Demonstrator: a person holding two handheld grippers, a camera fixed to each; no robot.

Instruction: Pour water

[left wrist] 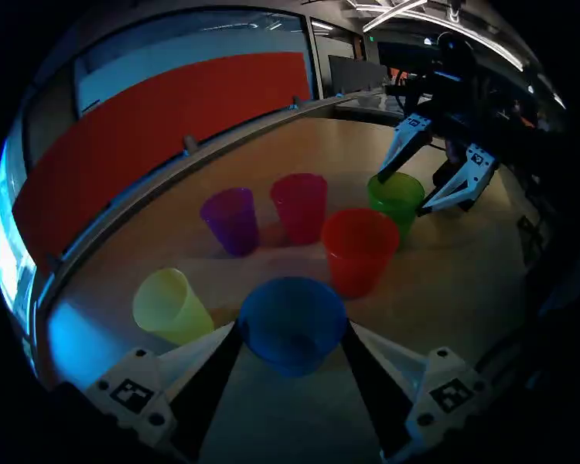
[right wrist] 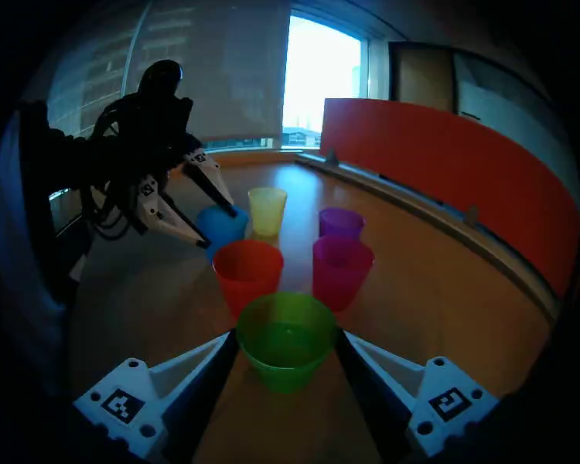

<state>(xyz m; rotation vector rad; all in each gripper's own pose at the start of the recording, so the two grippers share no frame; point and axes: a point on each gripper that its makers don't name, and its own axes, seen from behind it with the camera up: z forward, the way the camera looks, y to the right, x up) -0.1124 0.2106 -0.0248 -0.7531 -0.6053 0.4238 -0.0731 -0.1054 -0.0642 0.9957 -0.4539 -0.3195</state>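
Blue cup [left wrist: 292,321], upright on the table [left wrist: 460,294], is clamped between both fingers of the left gripper [left wrist: 291,328], the red cup [left wrist: 359,247] stands just beyond it, and farther right the right gripper [left wrist: 403,193] likewise grips the upright green cup [left wrist: 397,203], so the red cup lies between the two held cups.

Six cups stand on the table [left wrist: 460,286] in two rows of three. The nearest cup [left wrist: 292,344] stands between the fingers of the left gripper [left wrist: 291,327]. Just left of the nearest cup is the side cup [left wrist: 170,305]. Behind it to the right is the middle cup [left wrist: 359,247]. Farther behind on that line is the farthest cup [left wrist: 398,203], between the fingers of the right gripper [left wrist: 403,194]. Behind the nearest cup to the left stands the rear-left cup [left wrist: 232,220], and straight behind it the rear-centre cup [left wrist: 300,205].
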